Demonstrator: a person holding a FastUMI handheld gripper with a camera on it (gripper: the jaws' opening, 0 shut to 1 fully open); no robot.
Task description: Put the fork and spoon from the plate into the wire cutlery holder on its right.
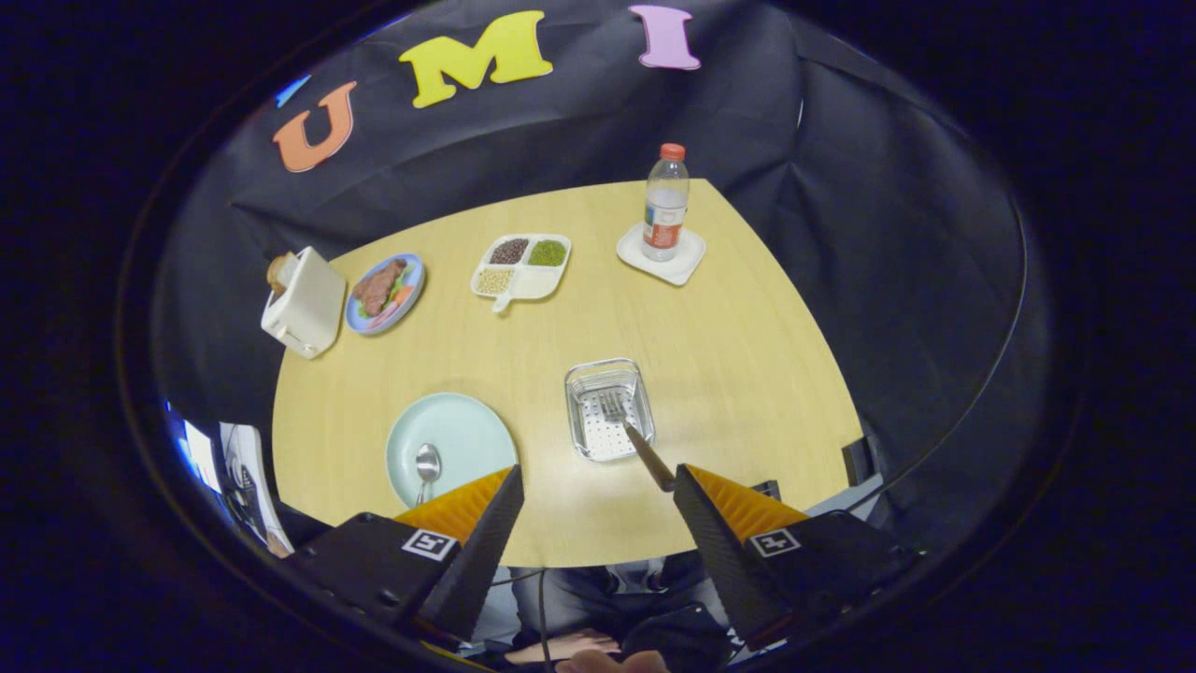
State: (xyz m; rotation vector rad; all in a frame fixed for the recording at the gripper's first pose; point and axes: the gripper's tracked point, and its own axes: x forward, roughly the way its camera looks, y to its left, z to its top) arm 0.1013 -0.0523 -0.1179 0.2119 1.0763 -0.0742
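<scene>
A pale wooden table spreads ahead of the gripper, backed by the booth's dark cloth wall. Near its far left edge stands a white toaster with a slice of bread poking from the top, and just beside it sits a blue plate of food with meat and vegetables. Further along the far side lies a white divided tray holding dark, green and pale beans in separate compartments, and beyond that a clear water bottle with a red cap stands upright on a white square coaster. Closer in, a light green plate lies just ahead of the left finger; the spoon rests on it, bowl up, its handle running back under that fingertip. To the plate's right sits the wire cutlery holder, a shiny rectangular basket with a perforated base. The fork leans into it, tines inside over the base and handle slanting out over the near rim toward the right finger, its end touching or hidden by that fingertip. The gripper's fingers stand wide apart with nothing pinched between them. At the near edge, beneath the fingers, a person's hand and dark sleeve show.
</scene>
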